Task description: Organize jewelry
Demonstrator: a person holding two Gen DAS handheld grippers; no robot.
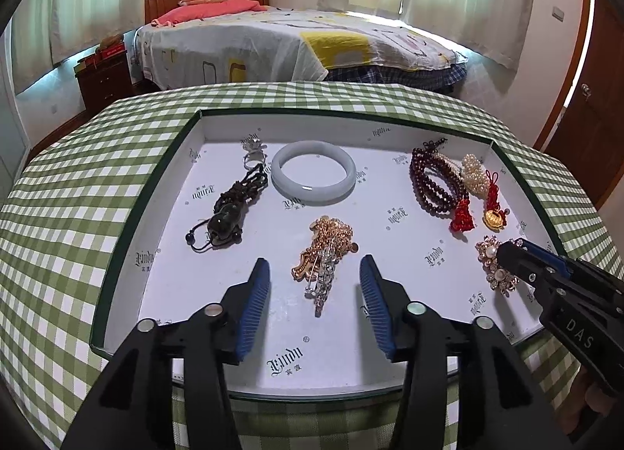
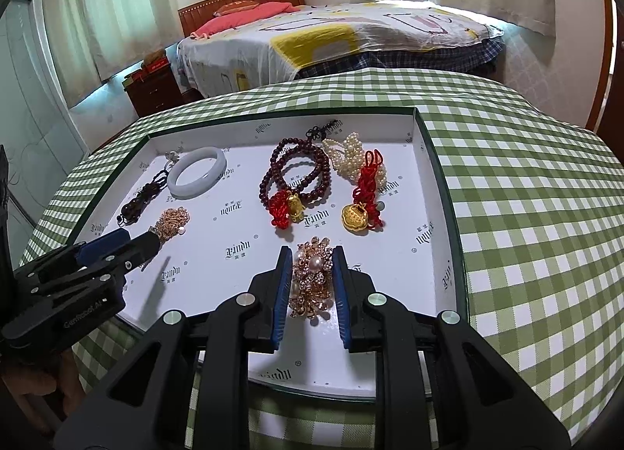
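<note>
Ribbed blue pads of my right gripper (image 2: 312, 278) bracket the gold filigree pearl brooch (image 2: 312, 278) on the white printed tray (image 2: 425, 192); whether they clamp it, I cannot tell. My left gripper (image 1: 315, 282) is spread wide around the tangled gold chain (image 1: 325, 251).

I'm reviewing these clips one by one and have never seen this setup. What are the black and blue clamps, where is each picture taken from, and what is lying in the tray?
Each clamp is a hand-held tool with two blue-padded fingers; a person holds one in each hand, and a camera on each looks along its fingers. In the left view, the left tool is open over a gold chain. In the right view, the right tool has its fingers on either side of a gold and pearl brooch; whether it grips is unclear. The white tray on a green checked cloth also holds a pale bangle, dark red beads, a pearl bracelet and a dark pendant.
</note>
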